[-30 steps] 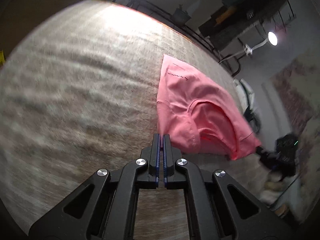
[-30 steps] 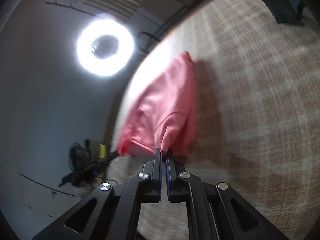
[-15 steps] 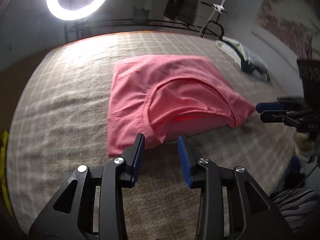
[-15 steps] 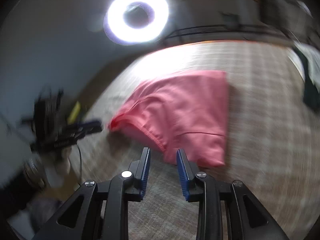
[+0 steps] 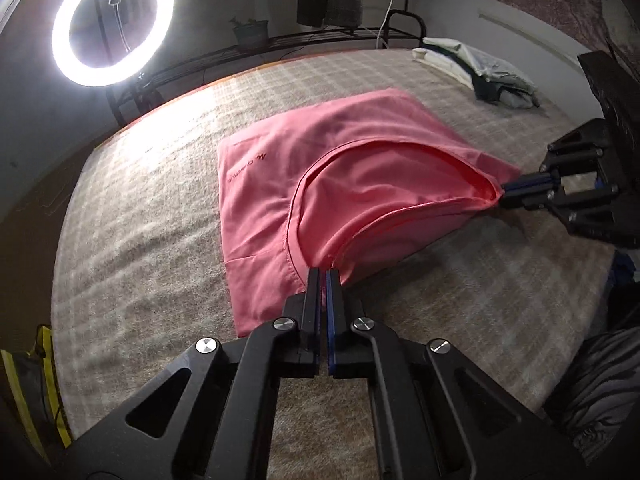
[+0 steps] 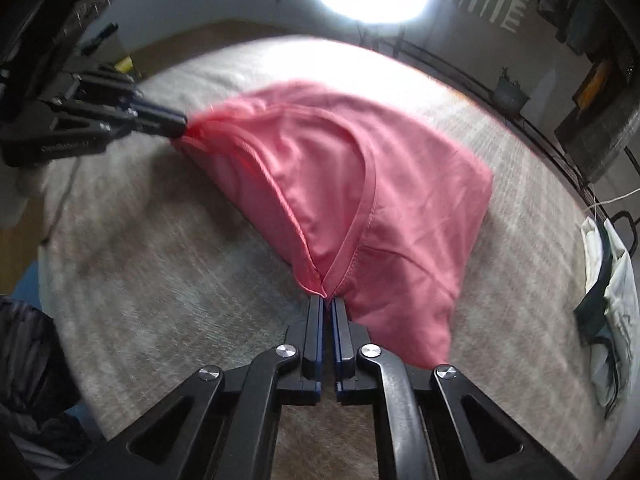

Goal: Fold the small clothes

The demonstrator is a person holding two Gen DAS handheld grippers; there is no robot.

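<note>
A pink garment (image 5: 352, 184) lies on a beige checked cloth surface (image 5: 140, 220), with its near hem lifted. My left gripper (image 5: 323, 276) is shut on the hem's left end. My right gripper (image 6: 328, 304) is shut on the hem's other end. In the left wrist view the right gripper (image 5: 516, 190) shows at the far right, pinching the corner. In the right wrist view the left gripper (image 6: 176, 124) shows at the upper left, pinching the pink garment (image 6: 360, 184). The hem hangs open between them.
A pile of folded pale and dark clothes (image 5: 476, 68) lies at the far right of the surface, also in the right wrist view (image 6: 608, 280). A ring light (image 5: 112, 24) and a black metal rack (image 5: 280, 44) stand behind. Dark striped fabric (image 5: 600, 380) sits at the right edge.
Half a second ago both grippers were open in front of the hem. Now both have shut on the hem's ends and lifted it slightly.
</note>
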